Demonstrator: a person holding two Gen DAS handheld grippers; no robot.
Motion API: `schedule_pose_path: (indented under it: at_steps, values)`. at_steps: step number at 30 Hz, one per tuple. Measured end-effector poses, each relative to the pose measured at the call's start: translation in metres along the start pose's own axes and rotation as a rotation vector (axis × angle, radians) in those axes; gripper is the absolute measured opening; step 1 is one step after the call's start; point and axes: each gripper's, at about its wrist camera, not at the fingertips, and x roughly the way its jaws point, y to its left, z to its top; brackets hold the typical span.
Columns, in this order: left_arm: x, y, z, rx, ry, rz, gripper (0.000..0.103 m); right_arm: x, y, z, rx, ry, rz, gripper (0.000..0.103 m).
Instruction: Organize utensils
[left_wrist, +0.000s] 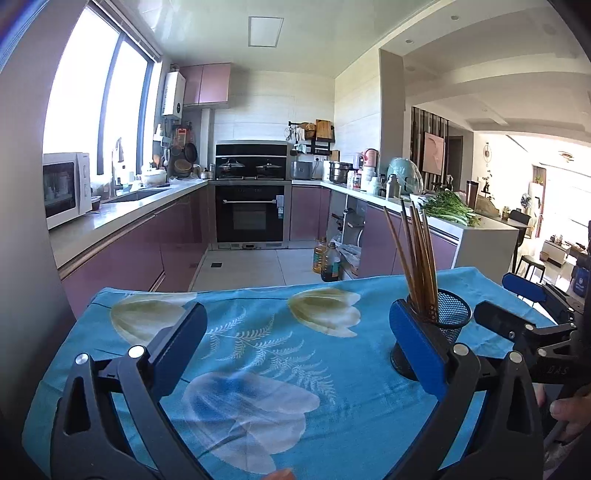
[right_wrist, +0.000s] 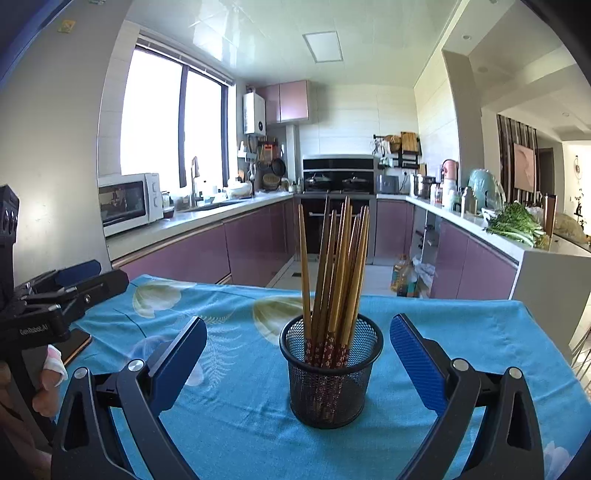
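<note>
A black mesh cup (right_wrist: 330, 384) stands on the blue flowered tablecloth (right_wrist: 236, 413) and holds several wooden chopsticks (right_wrist: 334, 273) upright, their red patterned ends down. My right gripper (right_wrist: 298, 354) is open and empty, its blue pads on either side of the cup and a little nearer to me. In the left wrist view the cup (left_wrist: 448, 325) with chopsticks (left_wrist: 417, 258) stands at the right, partly behind the right pad. My left gripper (left_wrist: 297, 345) is open and empty over the cloth, to the left of the cup.
A dark phone (right_wrist: 75, 345) lies on the cloth at the left edge, near the left gripper's body (right_wrist: 55, 306). The table's far edge drops to the kitchen floor, where oil bottles (left_wrist: 327, 258) stand. Counters run along both sides.
</note>
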Motion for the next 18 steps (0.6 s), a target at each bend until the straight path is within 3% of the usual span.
schedule_pose_path:
  at_steps: [18]
  values:
    - [-0.02,-0.002,-0.007,-0.012,-0.059,0.072,0.097,-0.016,0.004,-0.003,0.003,-0.069,-0.066,0.096]
